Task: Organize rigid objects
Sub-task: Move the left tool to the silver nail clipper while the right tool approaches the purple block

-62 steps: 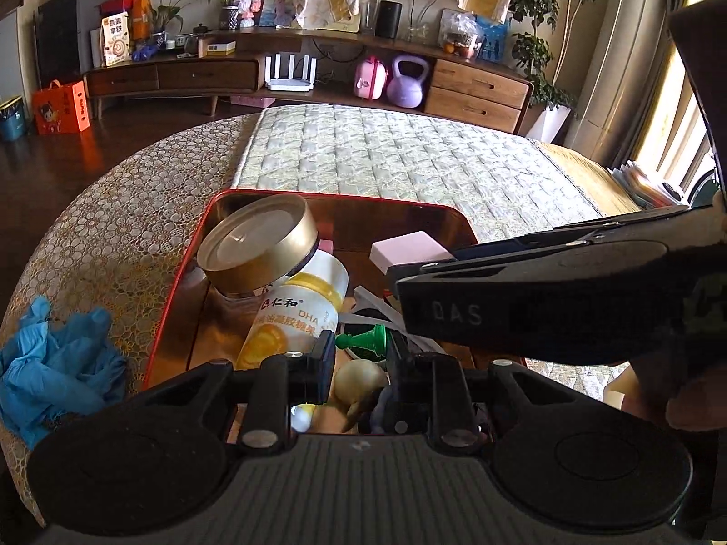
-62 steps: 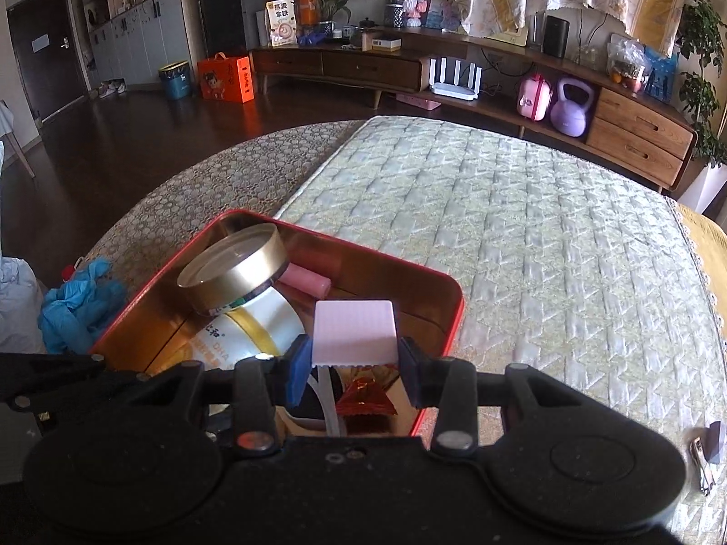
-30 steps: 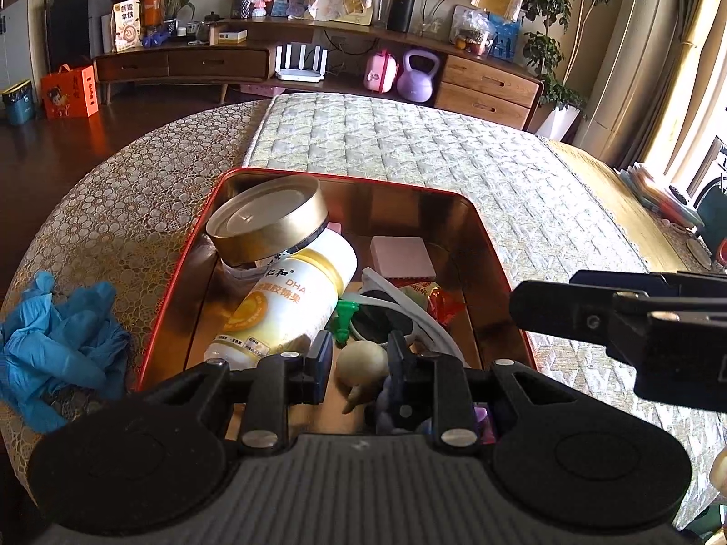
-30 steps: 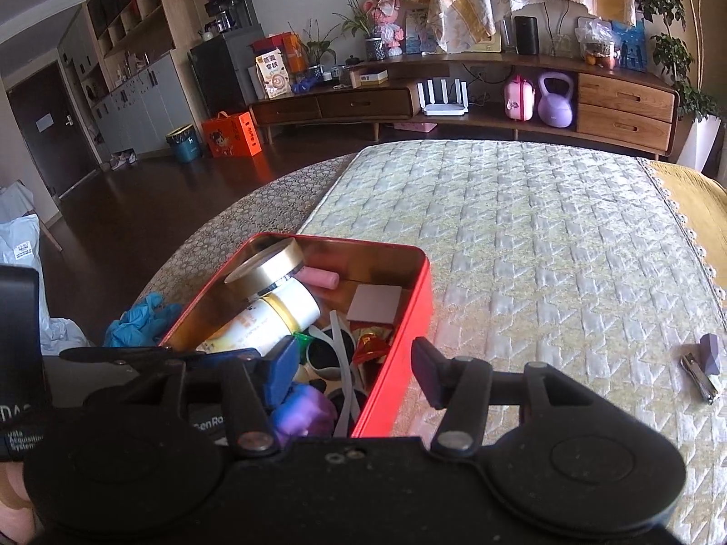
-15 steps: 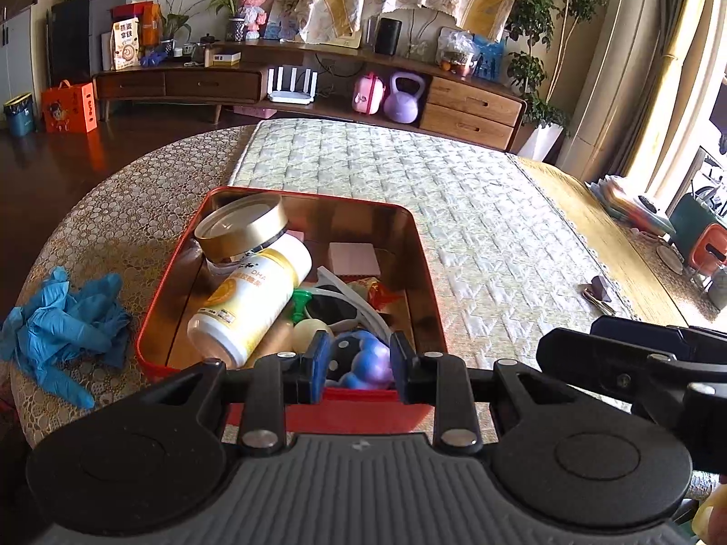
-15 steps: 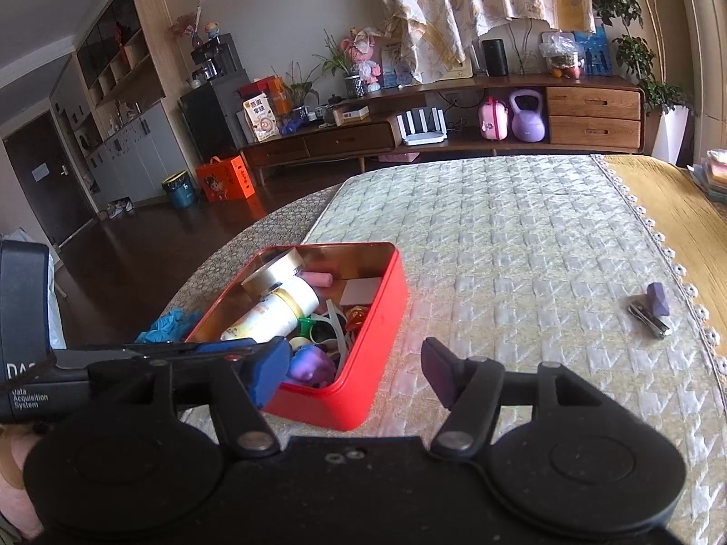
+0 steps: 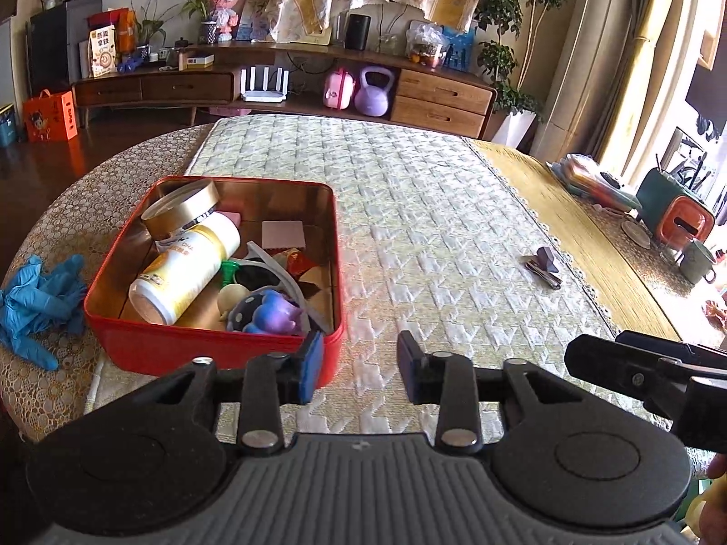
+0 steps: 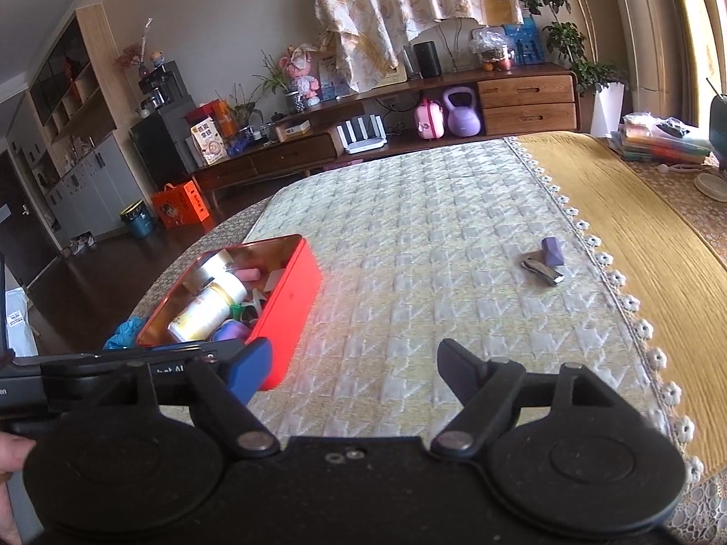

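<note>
A red tin box (image 7: 213,347) sits on the quilted table cover at the left; it also shows in the right wrist view (image 8: 291,299). It holds a white and yellow bottle (image 7: 186,272), a gold-lidded jar (image 7: 181,213), a pink block (image 7: 282,234), a purple toy (image 7: 272,313) and other small items. A purple piece (image 7: 546,258) and a metal nail clipper (image 7: 540,271) lie together on the cover at the right, also in the right wrist view (image 8: 552,250). My left gripper (image 7: 359,365) is open and empty, just right of the box's near corner. My right gripper (image 8: 354,370) is open and empty above the cover.
Blue gloves (image 7: 36,299) lie left of the box. A yellow cloth (image 7: 568,222) covers the table's right side, with a mug (image 7: 695,261), an orange and green container (image 7: 672,213) and stacked items (image 8: 659,141) beyond. A wooden sideboard (image 7: 281,86) stands behind.
Both grippers have pulled back and up from the box. The right gripper let go of the pink block into the box and opened wide. The left gripper opened and shifted right.
</note>
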Action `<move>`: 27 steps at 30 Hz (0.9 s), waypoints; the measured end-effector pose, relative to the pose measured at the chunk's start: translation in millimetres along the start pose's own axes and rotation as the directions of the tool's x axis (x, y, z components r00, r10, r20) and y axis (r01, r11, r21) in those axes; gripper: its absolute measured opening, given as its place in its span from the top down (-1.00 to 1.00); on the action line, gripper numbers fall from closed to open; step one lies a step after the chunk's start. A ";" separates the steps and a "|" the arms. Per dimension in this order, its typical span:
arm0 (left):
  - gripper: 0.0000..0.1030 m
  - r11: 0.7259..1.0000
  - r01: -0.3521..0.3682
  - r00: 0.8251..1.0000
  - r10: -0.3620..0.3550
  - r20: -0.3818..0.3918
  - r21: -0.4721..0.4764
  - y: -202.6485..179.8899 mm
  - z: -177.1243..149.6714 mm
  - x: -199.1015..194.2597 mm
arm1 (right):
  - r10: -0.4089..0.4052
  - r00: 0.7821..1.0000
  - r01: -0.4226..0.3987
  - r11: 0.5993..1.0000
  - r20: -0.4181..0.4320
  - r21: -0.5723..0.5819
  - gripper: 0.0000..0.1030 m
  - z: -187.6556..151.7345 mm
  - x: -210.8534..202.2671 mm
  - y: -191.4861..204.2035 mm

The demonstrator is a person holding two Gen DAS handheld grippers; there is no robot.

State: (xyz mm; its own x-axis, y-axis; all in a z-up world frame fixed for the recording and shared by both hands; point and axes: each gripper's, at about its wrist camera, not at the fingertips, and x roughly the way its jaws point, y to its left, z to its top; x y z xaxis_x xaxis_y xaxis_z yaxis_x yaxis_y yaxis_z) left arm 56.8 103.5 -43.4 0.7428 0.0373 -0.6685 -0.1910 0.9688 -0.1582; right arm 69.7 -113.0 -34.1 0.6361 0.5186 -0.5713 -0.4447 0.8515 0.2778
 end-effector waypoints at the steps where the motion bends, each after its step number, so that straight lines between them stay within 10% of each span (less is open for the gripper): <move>1: -0.37 1.000 0.000 1.000 0.000 0.008 -0.002 -5.0 -1.3 -1.4 | -0.005 1.000 0.005 1.000 0.003 0.003 -0.57 -0.7 -1.3 -4.5; 9: -0.58 0.998 0.030 0.999 -0.031 0.017 0.051 -45.1 -3.2 8.5 | -0.055 0.998 0.055 0.998 0.016 0.032 -0.97 -3.5 -11.9 -43.3; 27: -0.60 0.978 0.075 0.997 -0.075 -0.008 0.194 -127.5 7.9 82.4 | -0.191 0.981 0.192 0.981 -0.033 0.033 -0.99 29.4 18.2 -145.0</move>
State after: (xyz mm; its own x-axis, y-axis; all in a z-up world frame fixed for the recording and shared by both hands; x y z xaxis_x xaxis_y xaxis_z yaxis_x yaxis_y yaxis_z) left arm 147.4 -14.9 -72.6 0.7497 -0.0377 -0.6607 -0.0063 0.9979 -0.0641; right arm 164.3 -224.7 -62.1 0.6878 0.3440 -0.6392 -0.2934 0.9372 0.1887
